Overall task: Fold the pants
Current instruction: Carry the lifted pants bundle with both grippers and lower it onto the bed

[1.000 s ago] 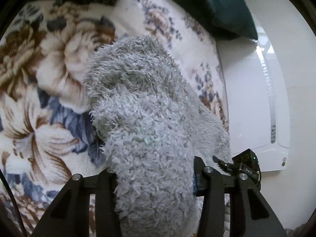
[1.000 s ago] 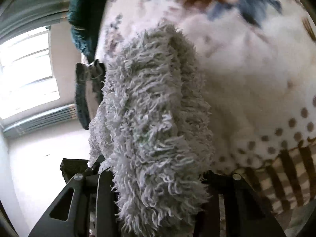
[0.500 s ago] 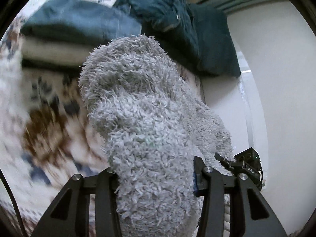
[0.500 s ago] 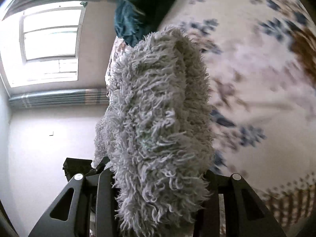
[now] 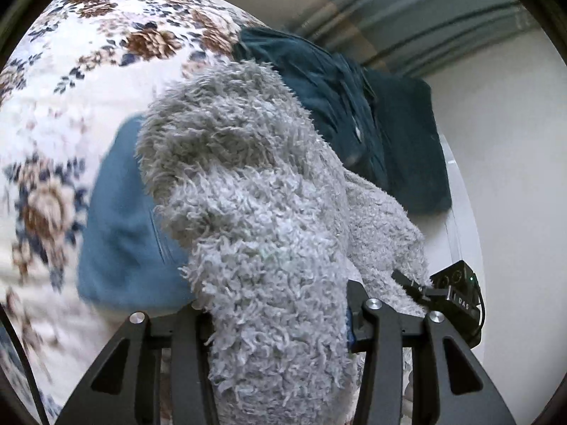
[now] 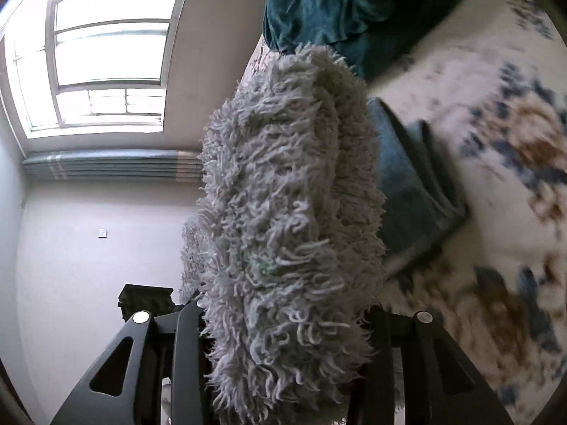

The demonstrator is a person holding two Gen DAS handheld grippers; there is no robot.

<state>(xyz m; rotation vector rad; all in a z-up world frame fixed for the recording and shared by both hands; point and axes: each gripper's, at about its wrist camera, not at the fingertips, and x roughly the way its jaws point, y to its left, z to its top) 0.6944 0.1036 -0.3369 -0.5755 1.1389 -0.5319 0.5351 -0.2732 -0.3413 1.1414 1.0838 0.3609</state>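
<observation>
- Pants (image 5: 255, 212), grey and shaggy, bunch up between the fingers of my left tool (image 5: 276, 322), which is clamped on the fabric; the bundle rises ahead of the camera.
- My right tool (image 6: 283, 322) grips another part of the same pants (image 6: 290, 194), the pile standing straight up from its fingers.
- Lifted above the floral bedspread (image 5: 71, 71), the pants hang in front of a folded blue garment (image 5: 124, 233) lying on it.
- Dark teal clothes (image 5: 354, 113) lie heaped farther back on the bed.
</observation>
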